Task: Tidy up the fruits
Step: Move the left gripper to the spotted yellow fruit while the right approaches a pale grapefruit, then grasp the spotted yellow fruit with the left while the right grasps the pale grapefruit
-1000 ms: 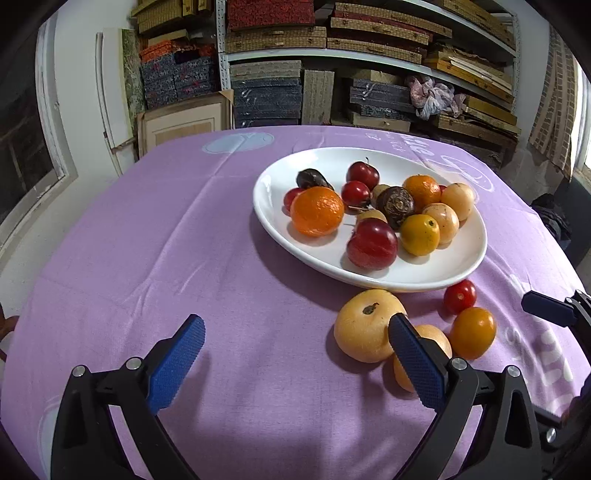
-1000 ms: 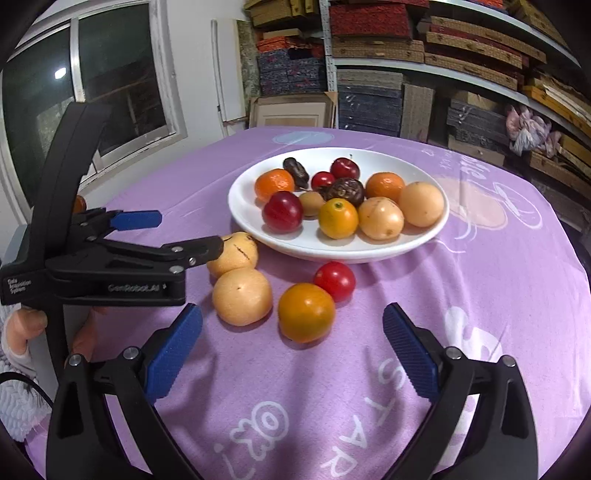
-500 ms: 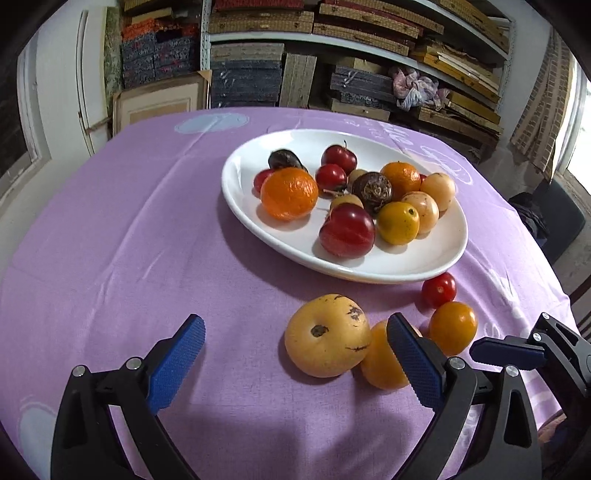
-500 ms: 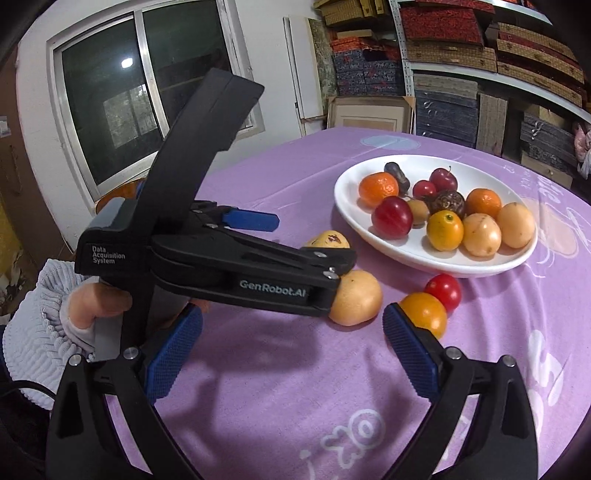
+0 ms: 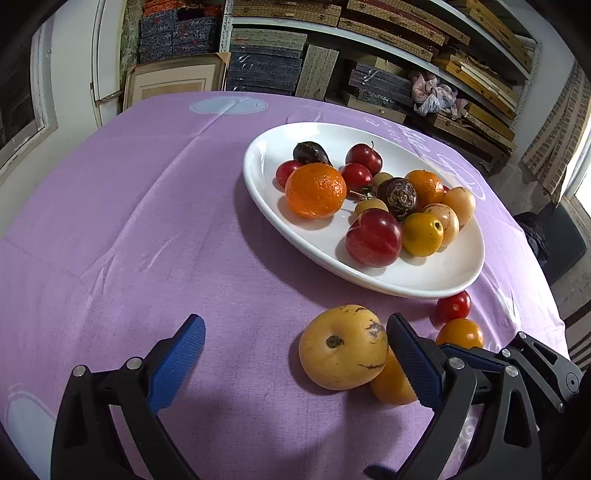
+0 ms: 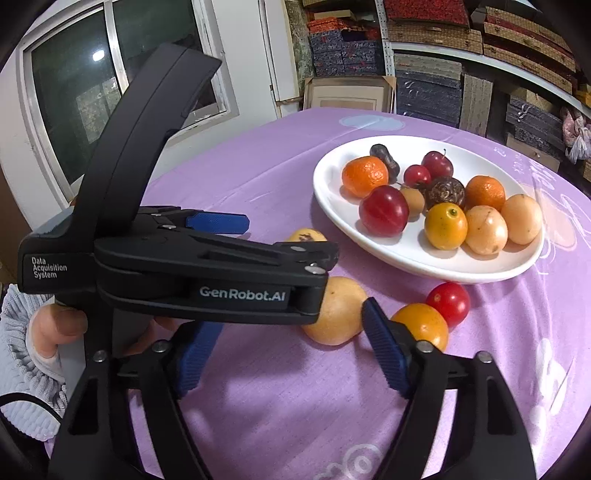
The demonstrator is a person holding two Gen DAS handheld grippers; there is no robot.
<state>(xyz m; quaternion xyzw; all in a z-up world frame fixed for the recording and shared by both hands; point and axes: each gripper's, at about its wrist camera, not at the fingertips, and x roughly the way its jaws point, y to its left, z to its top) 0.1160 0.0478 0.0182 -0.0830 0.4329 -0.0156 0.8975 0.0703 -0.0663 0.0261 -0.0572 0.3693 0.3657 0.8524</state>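
My left claw (image 5: 295, 354) is open over the purple cloth (image 5: 147, 221), the yellow fruit (image 5: 341, 347) just inside its right finger. My right claw (image 6: 288, 350), jaws just narrowed but gripping nothing, faces a second yellow fruit (image 6: 340, 314) near the white plate (image 6: 424, 258).

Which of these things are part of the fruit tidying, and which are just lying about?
Part of the job:
white plate holding fruit
yellow pear, second yellow fruit, orange fruit and red tomato loose on the cloth
left tool, right tool

Just lying about:
purple tablecloth
shelves of boxes
window
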